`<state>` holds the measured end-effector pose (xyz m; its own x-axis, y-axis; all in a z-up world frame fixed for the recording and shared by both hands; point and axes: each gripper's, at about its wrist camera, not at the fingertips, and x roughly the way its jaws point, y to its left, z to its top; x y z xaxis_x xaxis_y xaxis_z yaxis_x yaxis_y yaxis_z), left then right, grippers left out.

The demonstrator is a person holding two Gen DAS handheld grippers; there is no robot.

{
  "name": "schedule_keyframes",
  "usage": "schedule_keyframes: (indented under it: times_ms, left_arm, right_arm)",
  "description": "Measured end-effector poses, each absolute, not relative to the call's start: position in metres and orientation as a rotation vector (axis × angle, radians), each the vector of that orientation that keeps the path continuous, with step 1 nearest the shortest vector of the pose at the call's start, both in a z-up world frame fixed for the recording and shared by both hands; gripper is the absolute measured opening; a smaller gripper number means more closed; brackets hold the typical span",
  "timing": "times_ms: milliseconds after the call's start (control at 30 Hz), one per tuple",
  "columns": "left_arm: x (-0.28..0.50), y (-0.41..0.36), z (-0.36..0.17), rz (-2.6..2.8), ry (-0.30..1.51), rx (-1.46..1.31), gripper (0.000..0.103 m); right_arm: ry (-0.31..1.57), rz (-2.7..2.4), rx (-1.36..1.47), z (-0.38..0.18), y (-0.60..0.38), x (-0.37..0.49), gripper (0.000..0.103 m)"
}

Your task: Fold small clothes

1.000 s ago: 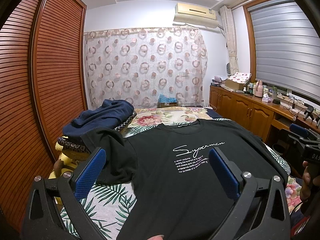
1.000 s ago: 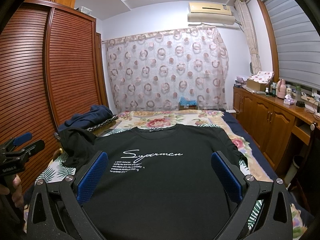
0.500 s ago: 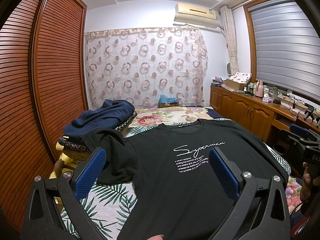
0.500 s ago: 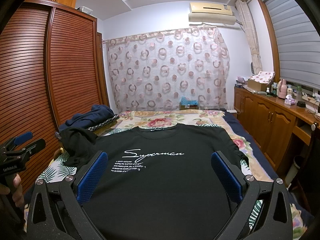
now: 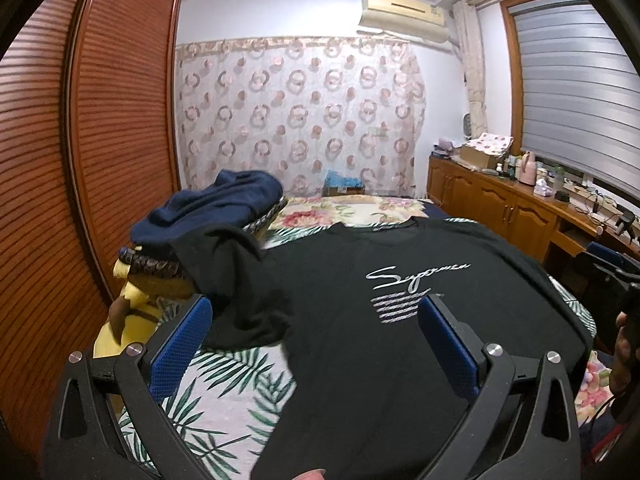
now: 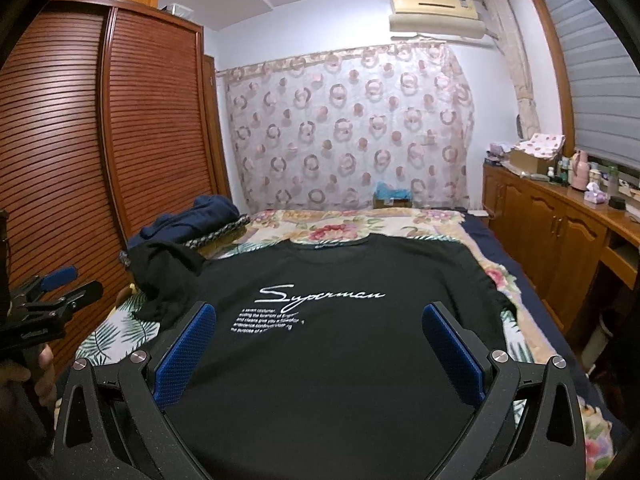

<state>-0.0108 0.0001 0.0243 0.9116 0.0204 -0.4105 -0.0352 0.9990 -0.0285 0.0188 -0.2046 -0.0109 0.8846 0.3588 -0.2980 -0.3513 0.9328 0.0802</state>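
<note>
A black T-shirt (image 5: 360, 320) with white "Superman" script lies flat, front up, on the bed; it also shows in the right wrist view (image 6: 340, 340). Its left sleeve (image 5: 240, 280) is bunched up against a pile of clothes. My left gripper (image 5: 316, 332) is open and empty, above the shirt's lower left part. My right gripper (image 6: 320, 340) is open and empty, above the shirt's lower middle. The left gripper also shows at the left edge of the right wrist view (image 6: 52, 292).
A pile of clothes with a navy garment (image 5: 216, 208) on top sits at the bed's left side. The bed cover (image 5: 224, 400) has leaf and flower prints. A slatted wooden wardrobe (image 5: 80, 160) stands left, a wooden cabinet (image 6: 560, 240) right.
The left wrist view has shifted slightly, with blur on the shirt print. Both grippers stay open and the shirt has not moved.
</note>
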Motion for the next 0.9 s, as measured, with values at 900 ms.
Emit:
schedule_keyframes:
  times_ms: [900]
  left_arm:
    - [0.097,0.117,-0.071,0.11,0.736,-0.055,0.087]
  right_arm:
    - [0.57,0.586,-0.115,-0.035,-0.176,0.133,0.099]
